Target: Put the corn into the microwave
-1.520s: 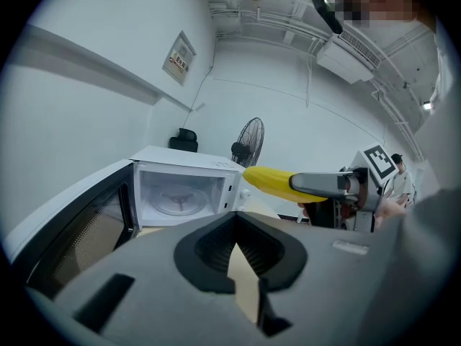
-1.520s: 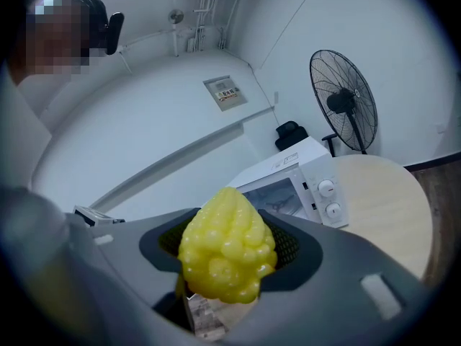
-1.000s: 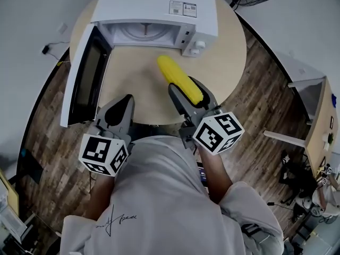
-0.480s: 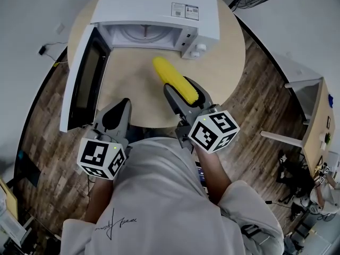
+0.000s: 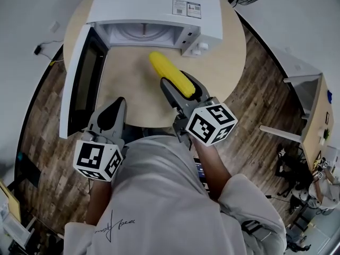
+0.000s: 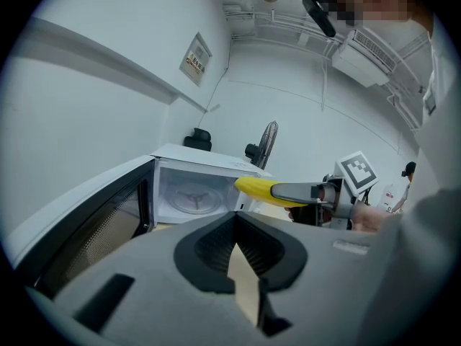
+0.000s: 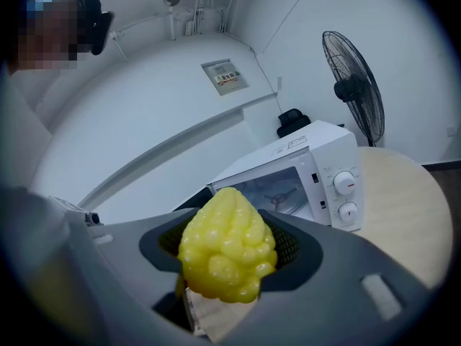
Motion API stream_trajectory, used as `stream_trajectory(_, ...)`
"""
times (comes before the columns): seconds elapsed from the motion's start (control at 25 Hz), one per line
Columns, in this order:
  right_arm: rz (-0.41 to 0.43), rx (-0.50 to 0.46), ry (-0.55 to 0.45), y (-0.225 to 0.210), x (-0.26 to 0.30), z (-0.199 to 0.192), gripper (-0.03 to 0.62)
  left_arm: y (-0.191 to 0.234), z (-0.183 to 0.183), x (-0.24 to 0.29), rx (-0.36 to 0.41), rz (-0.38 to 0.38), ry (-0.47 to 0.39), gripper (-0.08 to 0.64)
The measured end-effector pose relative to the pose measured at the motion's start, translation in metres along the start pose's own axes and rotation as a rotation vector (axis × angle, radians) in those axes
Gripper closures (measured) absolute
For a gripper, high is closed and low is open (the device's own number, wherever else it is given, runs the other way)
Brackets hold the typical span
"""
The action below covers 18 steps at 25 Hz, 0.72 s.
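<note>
A yellow corn cob hangs over the round table, just in front of the white microwave. My right gripper is shut on the cob's near end, and the free end points at the open cavity. In the right gripper view the corn fills the space between the jaws, with the microwave beyond. The door is swung wide to the left. My left gripper is shut and holds nothing, near the table's front edge beside the door. From the left gripper view the corn is level with the cavity and its turntable.
The microwave's knobs face the table on the right of the cavity. The open door stands out past the table's left edge. A standing fan is behind the table, and white furniture is on the wooden floor to the right.
My right gripper has carried the corn a little closer to the microwave's opening. My left gripper has shifted slightly forward and stays shut.
</note>
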State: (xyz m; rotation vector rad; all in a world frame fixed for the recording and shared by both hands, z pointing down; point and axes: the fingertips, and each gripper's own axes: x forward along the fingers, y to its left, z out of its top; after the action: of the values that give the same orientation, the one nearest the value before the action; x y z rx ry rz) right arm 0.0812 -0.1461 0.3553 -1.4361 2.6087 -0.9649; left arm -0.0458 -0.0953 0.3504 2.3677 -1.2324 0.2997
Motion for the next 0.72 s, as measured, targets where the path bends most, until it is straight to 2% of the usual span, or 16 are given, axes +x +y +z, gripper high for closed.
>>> stream_trajectory(0.72,-0.016,0.029,0.043,-0.027,0.043,-0.001,0.333,0.023,0.005,0.023,-0.013,0.007,0.044,0.566)
